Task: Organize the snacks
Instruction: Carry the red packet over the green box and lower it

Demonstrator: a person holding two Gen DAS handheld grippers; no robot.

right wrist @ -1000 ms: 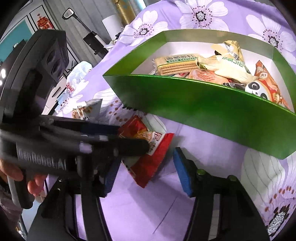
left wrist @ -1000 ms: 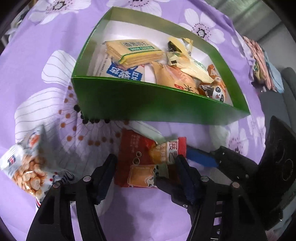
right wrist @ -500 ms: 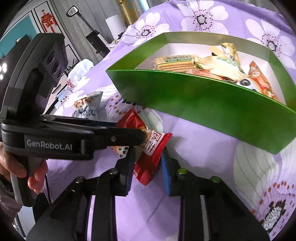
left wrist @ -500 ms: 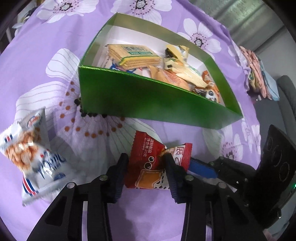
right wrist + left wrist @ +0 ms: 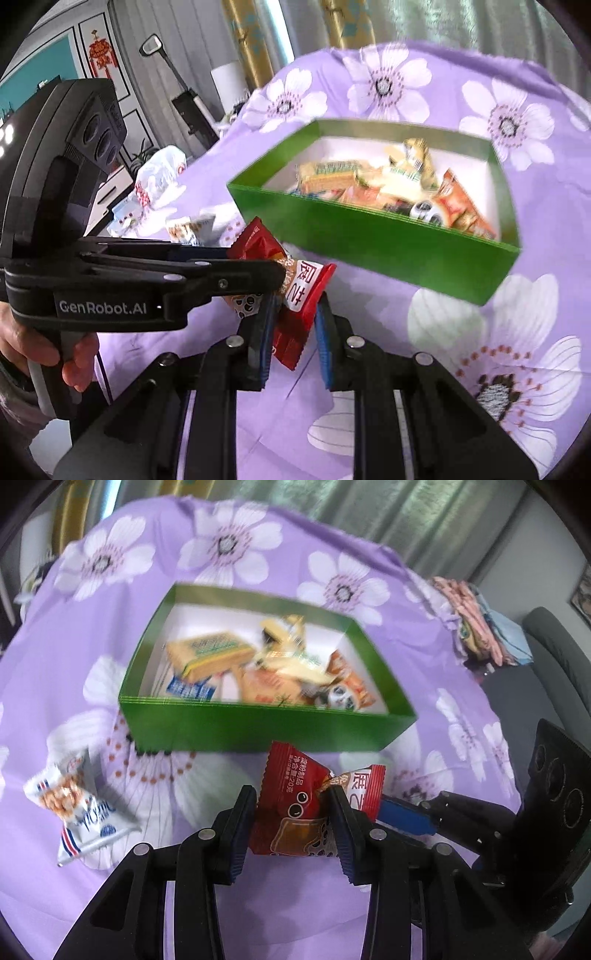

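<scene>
Pinching one red snack packet [image 5: 291, 805] between them, the left tool [image 5: 291, 830] and right tool [image 5: 293, 332] are both clamped on it, near the green box [image 5: 258, 727]; light, crinkly and slippery, it seems best gripped at its crimped ends.

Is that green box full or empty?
Partly full. The green box holds several snack packets on its white floor, and bare floor shows at the left.
</scene>
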